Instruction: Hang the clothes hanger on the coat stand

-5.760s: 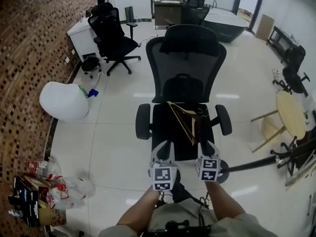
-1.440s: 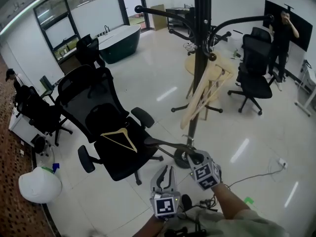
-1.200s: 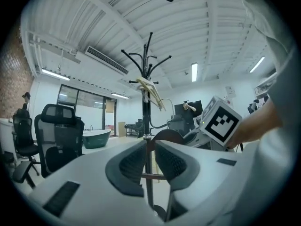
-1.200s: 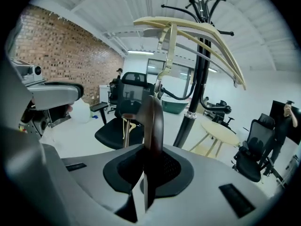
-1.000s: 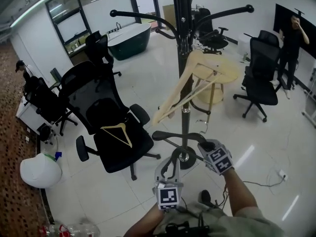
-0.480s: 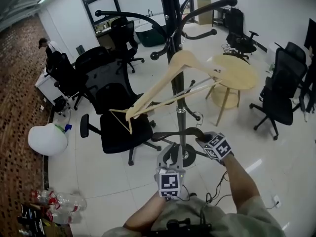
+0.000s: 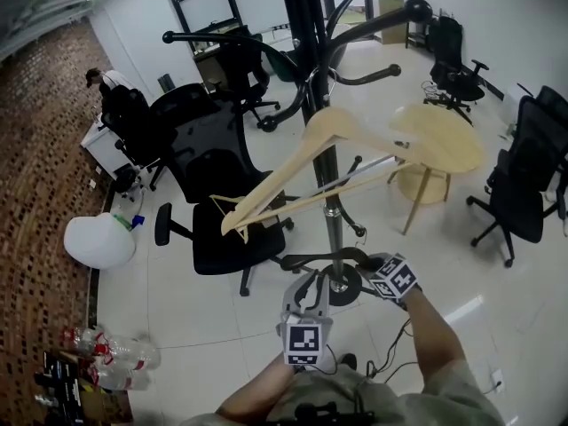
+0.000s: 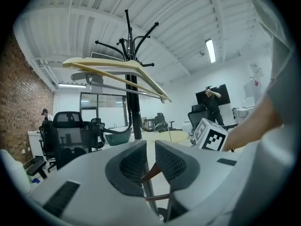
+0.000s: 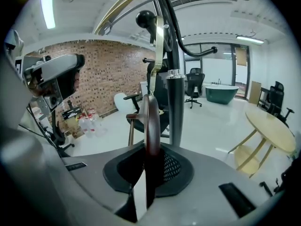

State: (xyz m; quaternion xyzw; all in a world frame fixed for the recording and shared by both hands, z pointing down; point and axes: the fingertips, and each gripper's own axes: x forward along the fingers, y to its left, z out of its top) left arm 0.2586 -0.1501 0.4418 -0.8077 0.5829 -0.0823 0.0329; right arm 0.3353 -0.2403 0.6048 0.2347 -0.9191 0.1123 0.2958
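A black coat stand (image 7: 321, 105) rises in front of me. A pale wooden hanger (image 7: 337, 131) hangs from one of its arms, tilted down to the left. My right gripper (image 7: 364, 260) is shut on a dark brown hanger (image 7: 324, 257) that lies level beside the pole, low down. In the right gripper view this dark hanger (image 9: 151, 121) runs up from between the jaws, close to the pole (image 9: 175, 107). My left gripper (image 7: 308, 293) hangs just below the dark hanger. Its jaws stand a narrow gap apart with nothing between the tips (image 8: 150, 161).
A black office chair (image 7: 217, 176) stands left of the stand with another wooden hanger (image 7: 229, 211) on its seat. A round wooden table (image 7: 444, 140) is at the right, more chairs behind. A white bag (image 7: 99, 238) and bottles (image 7: 115, 353) lie by the brick wall.
The view has swung a little, so the stand and the wooden hanger sit lower and further right in the picture. Both grippers keep their places; the right one still holds the dark hanger.
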